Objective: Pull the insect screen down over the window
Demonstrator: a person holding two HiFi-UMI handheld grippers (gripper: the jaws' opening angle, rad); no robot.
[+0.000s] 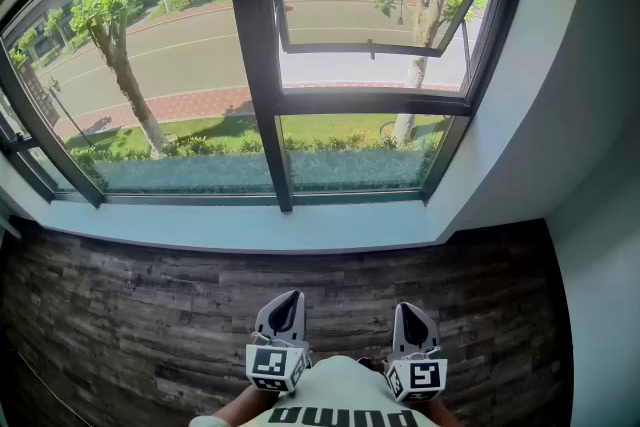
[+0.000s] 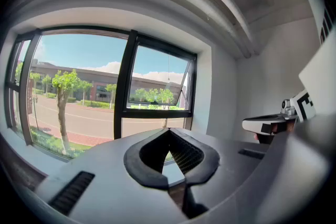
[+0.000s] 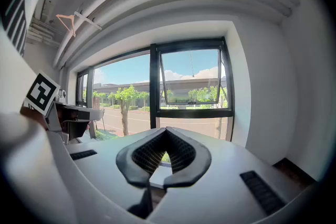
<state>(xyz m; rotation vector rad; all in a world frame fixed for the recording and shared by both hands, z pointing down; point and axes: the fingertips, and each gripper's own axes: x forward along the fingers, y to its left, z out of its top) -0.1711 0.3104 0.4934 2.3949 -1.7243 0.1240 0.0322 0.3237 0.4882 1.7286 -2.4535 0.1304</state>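
Grey left gripper and right gripper hold jaws together, empty.

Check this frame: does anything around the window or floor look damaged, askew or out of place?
Nothing stands out. The dark-framed window looks intact; its upper right sash is simply tilted open outward. The grey wood-grain floor shows no spill. The left gripper and right gripper are shut and empty.

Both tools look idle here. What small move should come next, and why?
Probably raise the right tool toward the top of the window and open it. It and the left tool are shut, empty and held low, back from the sill, and no screen appears drawn over the window. Where the screen's pull bar sits isn't visible.
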